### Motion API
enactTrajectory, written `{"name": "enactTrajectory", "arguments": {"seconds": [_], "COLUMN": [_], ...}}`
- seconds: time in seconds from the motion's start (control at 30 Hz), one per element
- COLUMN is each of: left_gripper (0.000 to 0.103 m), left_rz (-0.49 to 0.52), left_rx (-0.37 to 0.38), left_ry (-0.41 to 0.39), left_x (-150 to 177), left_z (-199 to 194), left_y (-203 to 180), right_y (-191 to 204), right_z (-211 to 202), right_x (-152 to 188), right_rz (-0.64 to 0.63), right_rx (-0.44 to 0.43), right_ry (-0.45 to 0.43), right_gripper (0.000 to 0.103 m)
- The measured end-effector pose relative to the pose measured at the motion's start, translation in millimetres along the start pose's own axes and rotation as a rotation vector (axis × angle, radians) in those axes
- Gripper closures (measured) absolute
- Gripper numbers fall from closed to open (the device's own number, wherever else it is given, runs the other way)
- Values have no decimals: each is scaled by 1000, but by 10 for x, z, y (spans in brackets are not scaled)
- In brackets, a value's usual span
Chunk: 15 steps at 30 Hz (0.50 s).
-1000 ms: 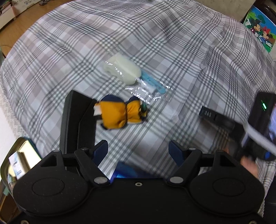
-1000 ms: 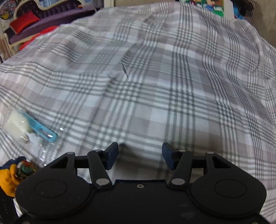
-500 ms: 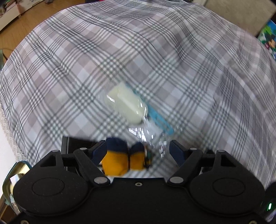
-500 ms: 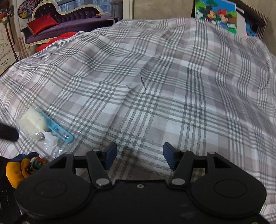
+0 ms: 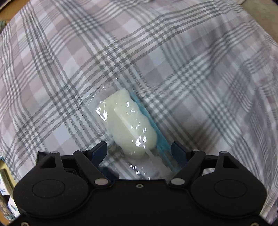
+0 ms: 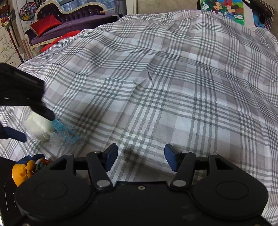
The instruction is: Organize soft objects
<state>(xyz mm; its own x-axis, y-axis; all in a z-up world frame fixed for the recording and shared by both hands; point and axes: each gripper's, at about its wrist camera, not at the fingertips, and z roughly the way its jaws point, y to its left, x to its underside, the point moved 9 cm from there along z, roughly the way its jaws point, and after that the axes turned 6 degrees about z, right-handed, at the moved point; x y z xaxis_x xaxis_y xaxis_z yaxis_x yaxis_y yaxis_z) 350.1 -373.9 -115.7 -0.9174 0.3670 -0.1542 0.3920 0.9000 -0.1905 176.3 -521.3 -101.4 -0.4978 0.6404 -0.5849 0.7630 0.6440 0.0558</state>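
A pale cream sponge brush with a blue handle, sealed in a clear plastic bag (image 5: 129, 121), lies on the grey plaid cloth (image 5: 191, 69). My left gripper (image 5: 139, 150) is open, its fingers either side of the bag's near end, close above it. In the right wrist view the same bag (image 6: 45, 128) lies at far left with the left gripper (image 6: 37, 125) over it. A yellow and navy soft toy (image 6: 26, 169) lies at the bottom left. My right gripper (image 6: 140, 157) is open and empty above bare cloth.
The plaid cloth (image 6: 173, 87) covers a wide mounded surface with folds. A purple sofa with a red cushion (image 6: 46, 26) stands at the back left. A cartoon picture board (image 6: 224, 8) stands at the back right.
My left gripper moved forward past the yellow toy and down over the bagged sponge brush, which now fills its view. My right gripper tilted up slightly and stayed open.
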Motion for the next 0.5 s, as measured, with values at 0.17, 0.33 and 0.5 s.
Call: {"name": "enactTrajectory", "arguments": {"seconds": [0.17, 0.33, 0.5], "left_gripper": [30, 36, 45], "left_rz": [-7, 65, 178], "left_rx": [3, 15, 55], "left_ry": [22, -5, 10], "left_x": [-50, -26, 176], "left_z": [174, 169, 126], "left_y": [-22, -242, -577], "right_y": [45, 78, -83], "right_z": [31, 17, -4], "right_x": [11, 6, -89], "right_rz": [-18, -39, 21], "right_rx": [-9, -4, 35], "right_ry": [2, -19, -45], "right_gripper": [45, 45, 45]}}
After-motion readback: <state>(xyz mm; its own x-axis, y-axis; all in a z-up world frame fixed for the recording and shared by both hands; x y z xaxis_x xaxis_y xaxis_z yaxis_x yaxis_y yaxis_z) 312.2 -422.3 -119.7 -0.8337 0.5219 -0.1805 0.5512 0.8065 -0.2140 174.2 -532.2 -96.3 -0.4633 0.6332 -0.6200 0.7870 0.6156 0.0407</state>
